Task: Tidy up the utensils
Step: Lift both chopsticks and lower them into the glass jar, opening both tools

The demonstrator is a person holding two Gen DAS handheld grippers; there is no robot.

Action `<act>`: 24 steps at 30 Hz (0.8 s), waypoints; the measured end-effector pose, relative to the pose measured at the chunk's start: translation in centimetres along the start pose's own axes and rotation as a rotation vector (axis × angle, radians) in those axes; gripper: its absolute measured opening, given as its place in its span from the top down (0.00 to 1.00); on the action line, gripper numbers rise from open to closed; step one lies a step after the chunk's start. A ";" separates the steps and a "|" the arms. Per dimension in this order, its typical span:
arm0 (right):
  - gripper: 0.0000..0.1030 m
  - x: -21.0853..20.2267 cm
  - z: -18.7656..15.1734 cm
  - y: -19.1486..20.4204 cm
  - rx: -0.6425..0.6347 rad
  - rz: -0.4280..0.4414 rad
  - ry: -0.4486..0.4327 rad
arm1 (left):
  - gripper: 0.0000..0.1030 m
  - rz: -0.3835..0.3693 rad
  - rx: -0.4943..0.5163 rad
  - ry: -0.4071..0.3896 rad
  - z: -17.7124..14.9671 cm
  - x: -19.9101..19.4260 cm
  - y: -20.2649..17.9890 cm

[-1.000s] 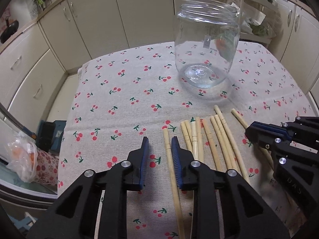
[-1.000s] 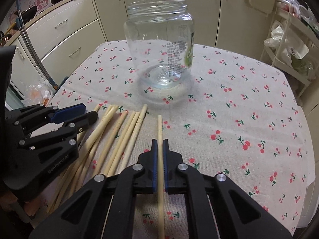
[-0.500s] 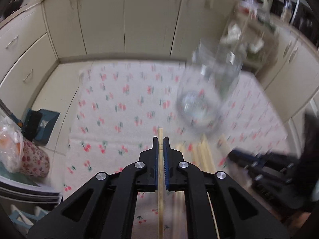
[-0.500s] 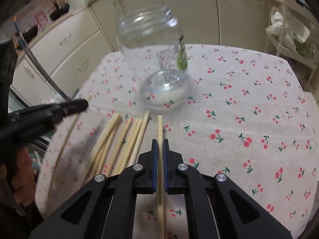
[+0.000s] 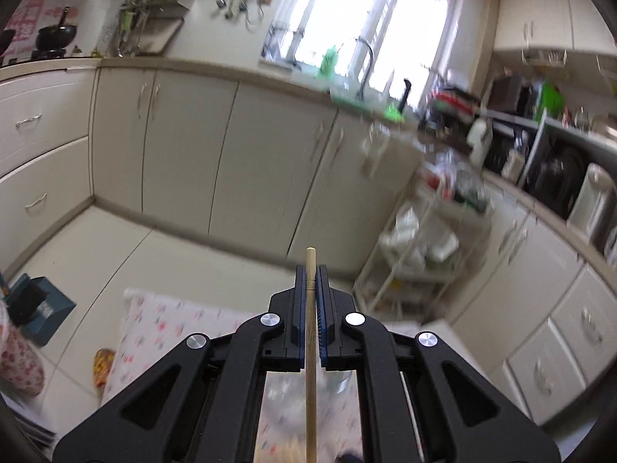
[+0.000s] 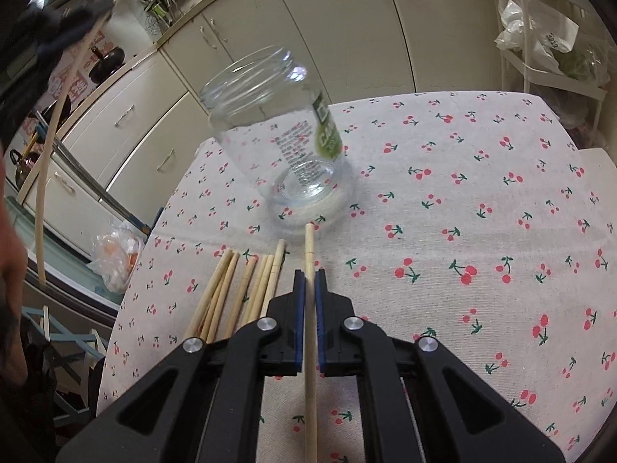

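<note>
The left gripper (image 5: 311, 270) is clamped on a single chopstick (image 5: 311, 347), raised high above the tabletop (image 5: 154, 332) and facing the kitchen cabinets (image 5: 185, 146). The right gripper (image 6: 308, 274) pinches another chopstick (image 6: 309, 308) low over the cherry-print cloth (image 6: 462, 212). To its left lie the loose chopsticks (image 6: 239, 293); the empty glass jar (image 6: 285, 142) stands just beyond.

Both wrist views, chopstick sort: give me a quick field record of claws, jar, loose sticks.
left claw: shut on a chopstick, raised above the table
right claw: shut on a chopstick, low over the tablecloth
jar: clear glass, lid off, empty, upright
loose chopsticks: bundle lying on the cloth, left of the right claw
</note>
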State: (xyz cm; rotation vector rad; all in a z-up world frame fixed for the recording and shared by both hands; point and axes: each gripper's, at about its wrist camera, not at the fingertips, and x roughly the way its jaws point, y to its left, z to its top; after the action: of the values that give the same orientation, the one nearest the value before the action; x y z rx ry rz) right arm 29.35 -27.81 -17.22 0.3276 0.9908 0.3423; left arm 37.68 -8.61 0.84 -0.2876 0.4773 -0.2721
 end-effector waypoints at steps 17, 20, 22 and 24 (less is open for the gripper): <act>0.94 -1.1 0.4 -1.4 0.055 0.003 -0.072 | 0.95 0.099 -0.041 -0.265 2.3 7.7 -3.0; 0.94 -2.1 0.8 -1.6 0.065 0.004 -0.111 | 0.95 0.109 -0.010 -0.263 1.0 8.6 -3.3; 0.94 -2.4 1.0 -1.8 0.074 0.007 -0.125 | 0.95 0.115 0.010 -0.266 0.1 8.9 -3.3; 0.94 -2.7 1.0 -2.0 0.083 0.014 -0.137 | 0.95 0.119 0.022 -0.270 -0.6 9.1 -3.2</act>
State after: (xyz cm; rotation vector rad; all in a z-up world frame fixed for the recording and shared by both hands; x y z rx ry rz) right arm 29.11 -30.85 -15.53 0.4282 0.8701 0.2880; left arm 44.51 -14.65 -2.31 -0.2685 0.2231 -0.1195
